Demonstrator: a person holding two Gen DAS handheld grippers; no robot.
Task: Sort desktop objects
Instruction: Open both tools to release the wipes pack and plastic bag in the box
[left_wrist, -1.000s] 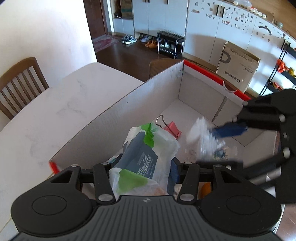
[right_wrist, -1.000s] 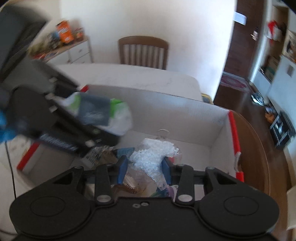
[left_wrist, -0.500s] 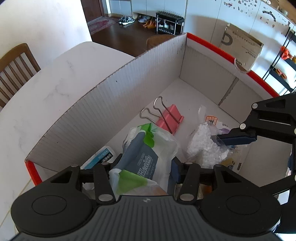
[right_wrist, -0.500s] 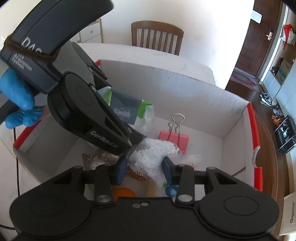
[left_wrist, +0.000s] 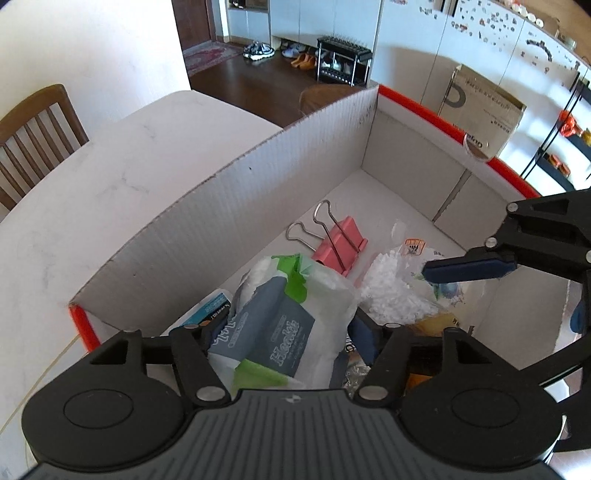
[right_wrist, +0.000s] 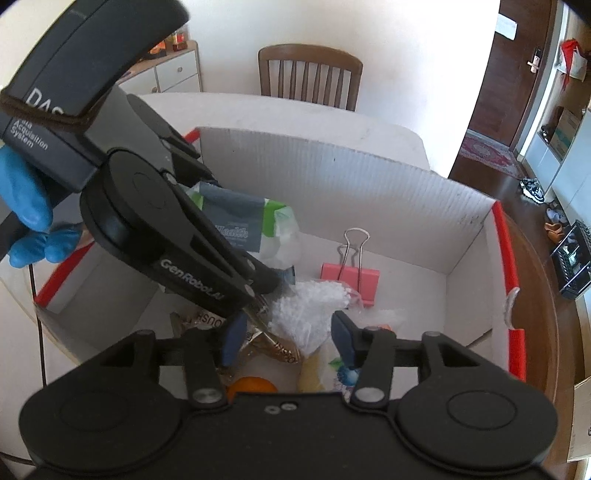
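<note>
Gripping the wipes pack across its soft film body, the left gripper is holding it just above the near end of the cardboard box. Beside it, the right gripper is standing released, its fingers apart around the bag of white pellets, which is lying inside the box. Both items are judged light, pliable and slippery; taking hold mid-body is advised. Farther in, a pink binder clip is resting on the box floor, on the worktop.

Left tongs are clamped on something; right tongs are spread apart, gripping nothing.
</note>
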